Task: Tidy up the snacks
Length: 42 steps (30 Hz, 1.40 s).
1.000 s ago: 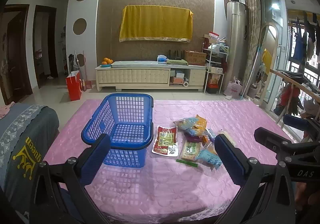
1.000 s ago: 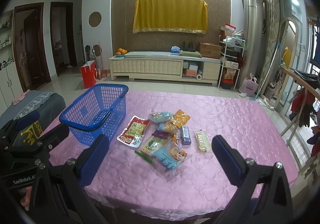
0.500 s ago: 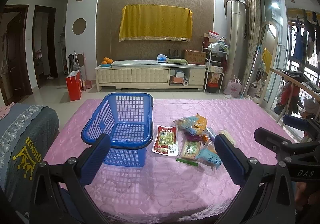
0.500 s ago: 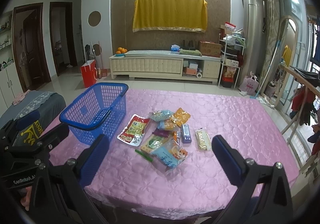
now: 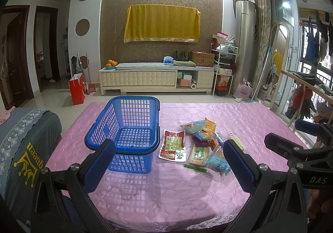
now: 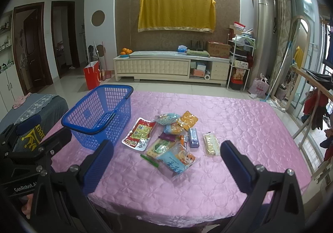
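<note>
Two wide-spread grippers hovered over a pink table with a basket and a heap of snacks.

The left gripper (image 5: 168, 160) and the right gripper (image 6: 166, 161) both had their blue-padded fingers far apart, holding nothing, above the near edge of the pink quilted tablecloth (image 6: 239, 129). The empty blue plastic mesh basket (image 5: 133, 127) stood on the cloth's left part. Just to its right lay the pile of small snack packets (image 6: 172, 139): a red flat pouch (image 6: 138, 134) nearest the basket, a light-blue packet (image 6: 177, 161) at the front, a pale yellow bar (image 6: 211, 143) apart at the right.
</note>
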### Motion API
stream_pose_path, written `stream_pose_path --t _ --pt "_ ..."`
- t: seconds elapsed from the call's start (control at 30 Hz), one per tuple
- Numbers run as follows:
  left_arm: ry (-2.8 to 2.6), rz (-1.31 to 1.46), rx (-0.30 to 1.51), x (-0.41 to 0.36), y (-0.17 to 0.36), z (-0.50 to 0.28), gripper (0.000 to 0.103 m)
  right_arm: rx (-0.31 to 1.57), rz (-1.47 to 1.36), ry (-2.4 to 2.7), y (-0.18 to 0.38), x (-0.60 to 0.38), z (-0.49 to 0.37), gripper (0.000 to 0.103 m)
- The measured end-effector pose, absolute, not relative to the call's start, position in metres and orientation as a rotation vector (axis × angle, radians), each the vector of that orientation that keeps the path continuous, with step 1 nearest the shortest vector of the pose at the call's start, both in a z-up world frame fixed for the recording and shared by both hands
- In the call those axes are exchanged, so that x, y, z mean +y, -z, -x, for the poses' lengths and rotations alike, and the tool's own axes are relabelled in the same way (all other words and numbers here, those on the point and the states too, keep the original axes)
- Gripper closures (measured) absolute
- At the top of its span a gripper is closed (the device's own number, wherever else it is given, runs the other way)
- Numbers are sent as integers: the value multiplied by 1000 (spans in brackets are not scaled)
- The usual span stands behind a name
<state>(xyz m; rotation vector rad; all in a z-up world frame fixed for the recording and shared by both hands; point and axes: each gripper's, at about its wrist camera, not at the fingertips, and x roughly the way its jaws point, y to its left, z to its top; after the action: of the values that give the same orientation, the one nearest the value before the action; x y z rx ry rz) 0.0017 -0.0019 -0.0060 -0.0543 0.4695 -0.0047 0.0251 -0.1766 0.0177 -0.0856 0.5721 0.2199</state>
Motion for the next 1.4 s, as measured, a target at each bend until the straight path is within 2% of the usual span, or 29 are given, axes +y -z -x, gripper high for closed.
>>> stream_pose_path --t 1.4 --pt "9 36 474 -6 4 -1 0 587 85 -221 -21 -181 -25 0"
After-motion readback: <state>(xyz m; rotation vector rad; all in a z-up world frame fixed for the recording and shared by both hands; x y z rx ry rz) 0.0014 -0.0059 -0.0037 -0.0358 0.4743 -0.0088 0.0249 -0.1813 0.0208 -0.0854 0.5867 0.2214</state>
